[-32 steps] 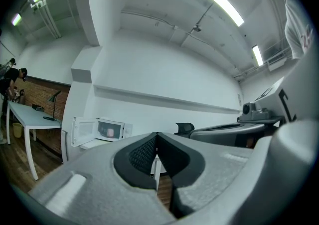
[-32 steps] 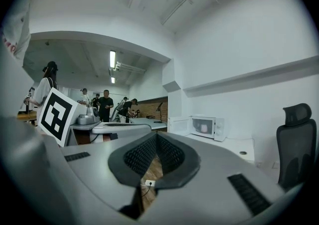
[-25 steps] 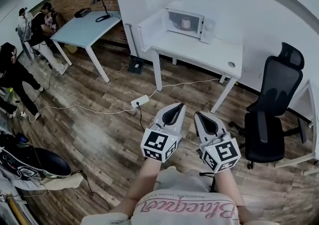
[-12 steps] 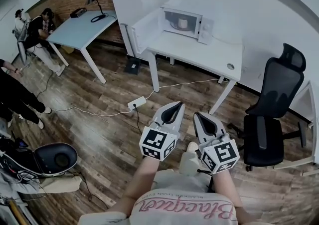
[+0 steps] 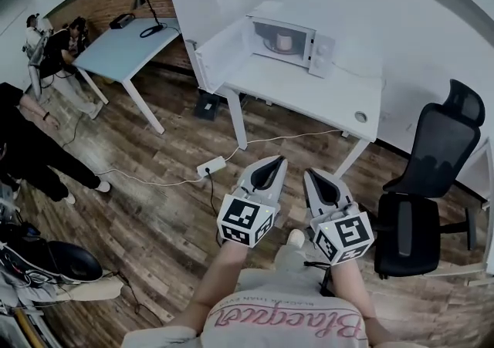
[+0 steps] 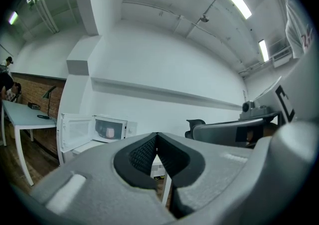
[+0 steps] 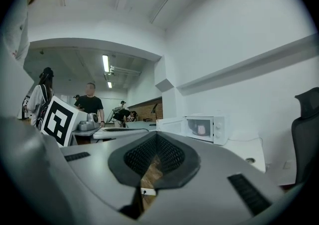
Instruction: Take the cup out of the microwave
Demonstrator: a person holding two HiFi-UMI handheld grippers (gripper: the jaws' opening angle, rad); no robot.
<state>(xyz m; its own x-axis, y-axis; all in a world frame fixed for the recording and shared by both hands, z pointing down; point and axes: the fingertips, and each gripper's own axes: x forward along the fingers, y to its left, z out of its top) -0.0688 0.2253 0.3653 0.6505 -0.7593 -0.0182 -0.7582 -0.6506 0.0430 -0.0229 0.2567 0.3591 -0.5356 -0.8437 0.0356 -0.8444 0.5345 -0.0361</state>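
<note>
- The cup (image 5: 285, 42) stands upright inside the microwave (image 5: 323, 54), far ahead of both sets of jaws and well apart from them. It looks pale pink, and no handle can be made out at this range.
- The microwave door (image 5: 220, 49) is swung fully open to the left of the cavity, so the opening faces the jaws with nothing in front of the cup.
- The left gripper (image 5: 270, 173) has its jaws pressed together with nothing between them. In the left gripper view the cup (image 6: 109, 132) lies ahead and off to the left of the closed tips (image 6: 157, 136).
- The right gripper (image 5: 320, 188) also has its tips together and holds nothing (only floor shows through the hollow behind the pads). In the right gripper view the cup (image 7: 201, 129) lies ahead and to the right of the tips (image 7: 157, 136).
- Both grippers point level and sit side by side, angled slightly toward each other, so the cup falls roughly between their two lines. Neither is clearly nearer.
- The white table (image 5: 309, 96) under the microwave lies between the jaws and the cavity.
- My judgement: this is the approach, with the gap yet to be crossed. Since the cup's long axis is vertical, a level reach with jaws spread to either side of it should suit. The open door stands on the left gripper's side, so the right may have the freer way in.
</note>
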